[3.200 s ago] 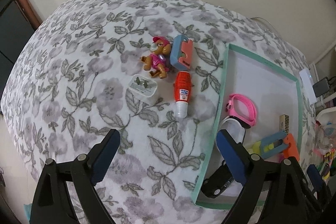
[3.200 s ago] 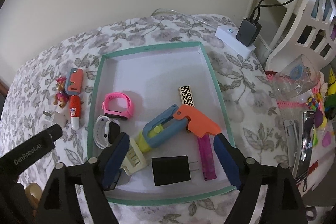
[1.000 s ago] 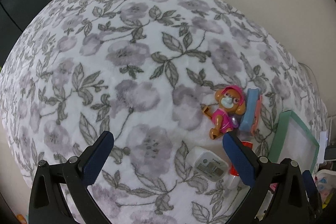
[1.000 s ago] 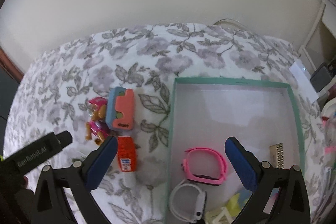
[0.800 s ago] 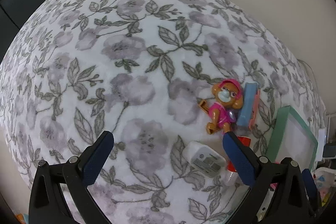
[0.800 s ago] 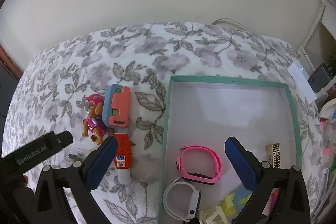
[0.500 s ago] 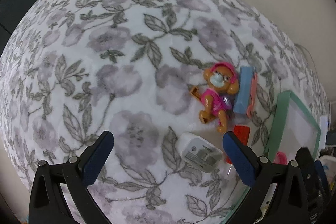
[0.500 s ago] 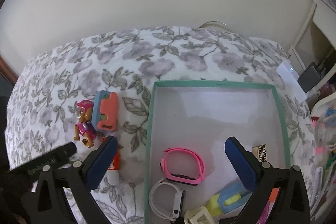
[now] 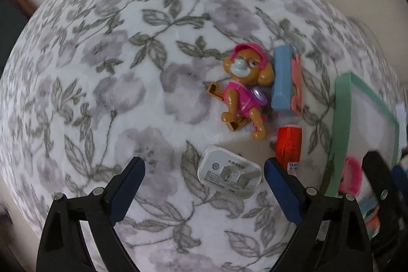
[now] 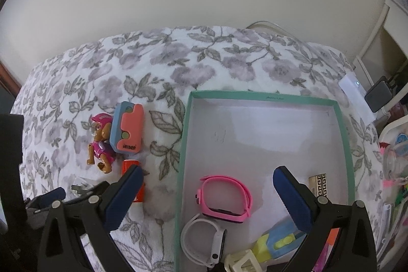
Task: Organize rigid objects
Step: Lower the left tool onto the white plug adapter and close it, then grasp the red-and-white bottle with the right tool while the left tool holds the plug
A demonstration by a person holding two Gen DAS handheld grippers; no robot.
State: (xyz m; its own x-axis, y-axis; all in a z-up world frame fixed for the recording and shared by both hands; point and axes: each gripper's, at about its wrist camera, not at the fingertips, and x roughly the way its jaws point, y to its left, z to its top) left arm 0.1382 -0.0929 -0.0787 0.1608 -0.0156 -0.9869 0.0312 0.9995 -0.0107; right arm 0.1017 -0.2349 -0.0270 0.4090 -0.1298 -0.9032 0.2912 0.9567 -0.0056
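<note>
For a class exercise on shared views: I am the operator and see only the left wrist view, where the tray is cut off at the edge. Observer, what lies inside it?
Observer: At its near end, a pink watch with a white watch just in front of it.
Operator: Is there room for more?
Observer: Yes, the far half of the tray is bare.
Operator: Is the right hand-held gripper holding anything?
Observer: No. The right hand-held gripper is open over the tray's near part and grips nothing.
</note>
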